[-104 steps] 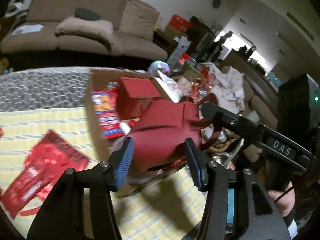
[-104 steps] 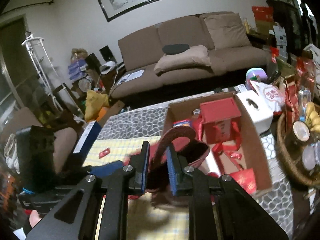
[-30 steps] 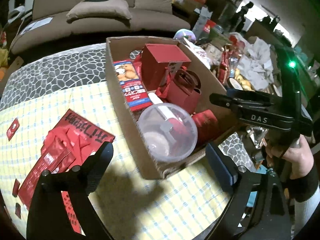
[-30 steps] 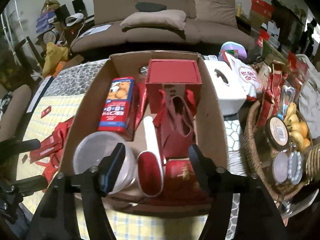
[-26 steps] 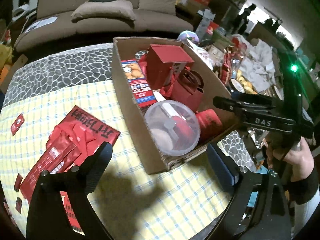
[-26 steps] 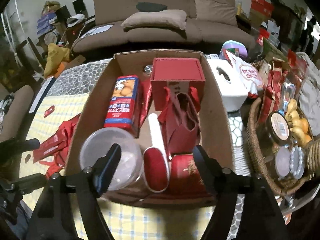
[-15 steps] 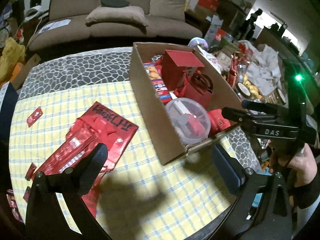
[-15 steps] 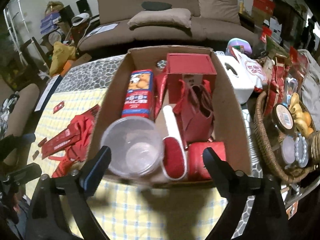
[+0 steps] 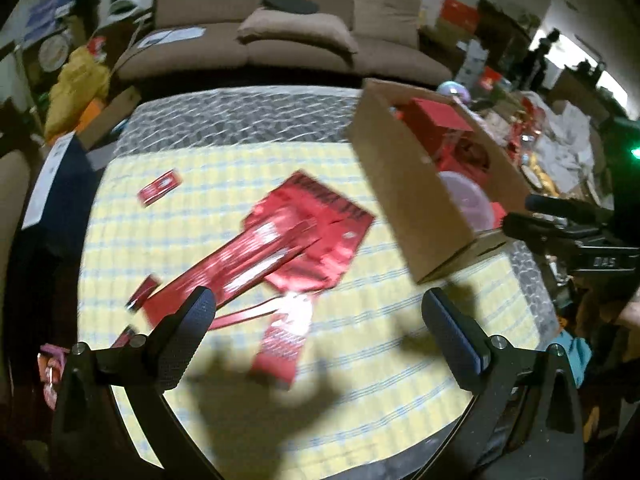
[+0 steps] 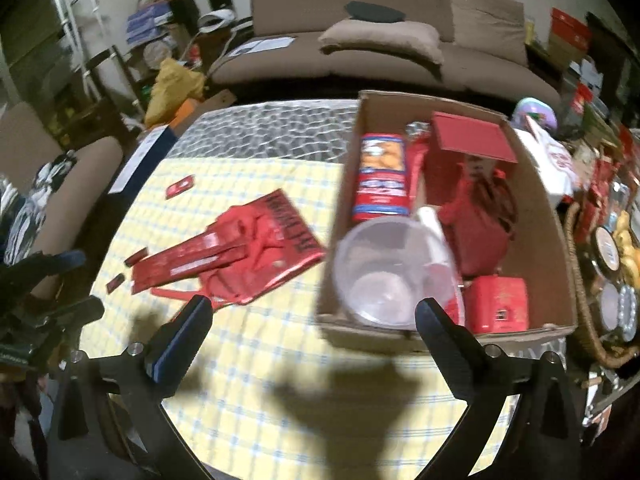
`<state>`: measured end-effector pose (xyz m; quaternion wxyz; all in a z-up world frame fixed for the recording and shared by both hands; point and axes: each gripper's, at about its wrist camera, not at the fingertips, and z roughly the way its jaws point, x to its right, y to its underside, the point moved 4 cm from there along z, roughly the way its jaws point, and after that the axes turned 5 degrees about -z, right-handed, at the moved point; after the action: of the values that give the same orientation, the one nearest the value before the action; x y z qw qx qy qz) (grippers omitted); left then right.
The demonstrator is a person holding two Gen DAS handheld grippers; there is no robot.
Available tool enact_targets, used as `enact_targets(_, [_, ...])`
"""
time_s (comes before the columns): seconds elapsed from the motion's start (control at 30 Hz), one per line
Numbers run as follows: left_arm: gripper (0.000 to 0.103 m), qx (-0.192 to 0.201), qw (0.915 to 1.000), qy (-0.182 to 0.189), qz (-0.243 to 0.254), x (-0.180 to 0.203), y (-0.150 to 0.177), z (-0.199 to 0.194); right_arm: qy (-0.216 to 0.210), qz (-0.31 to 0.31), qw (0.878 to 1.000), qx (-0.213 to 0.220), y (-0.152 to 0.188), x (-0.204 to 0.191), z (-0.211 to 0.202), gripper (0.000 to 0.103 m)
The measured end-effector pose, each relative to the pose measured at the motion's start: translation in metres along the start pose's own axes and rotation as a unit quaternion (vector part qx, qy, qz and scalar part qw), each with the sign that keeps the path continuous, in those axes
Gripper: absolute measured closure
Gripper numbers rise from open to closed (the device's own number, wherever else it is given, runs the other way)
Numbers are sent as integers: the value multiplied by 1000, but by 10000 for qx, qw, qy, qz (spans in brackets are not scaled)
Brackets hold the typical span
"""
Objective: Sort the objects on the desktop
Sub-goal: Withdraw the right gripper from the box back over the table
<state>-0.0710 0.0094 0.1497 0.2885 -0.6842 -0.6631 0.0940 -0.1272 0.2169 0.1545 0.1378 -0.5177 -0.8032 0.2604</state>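
Left wrist view: the left tool [image 9: 318, 312] is hanging spread, empty, over red packets [image 9: 292, 236] on the counter [image 9: 360, 380]. The right tool [image 10: 312, 318] is finishing opening, empty, beside the cardboard box [image 10: 554, 248].

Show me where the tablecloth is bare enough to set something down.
Bare checked cloth lies in front, between the red paper pile and the near table edge, under the open right gripper. Another patch lies behind the pile, beside the cardboard box. The box is packed; small red cards dot the left side.
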Motion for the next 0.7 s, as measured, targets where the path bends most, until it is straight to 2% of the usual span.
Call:
enact_targets(0.23, [0, -17, 9994, -269, -224, -57, 20, -9, -219, -136, 9997, -51, 0, -47, 17, 0])
enact_targets(0.47, [0, 53, 9984, -511, -214, -85, 32, -16, -354, -159, 9992, -97, 2, -81, 32, 0])
enact_targets(0.7, [0, 50, 9984, -491, -261, -96, 43, -13, -484, -39, 9987, -135, 9, -101, 49, 0])
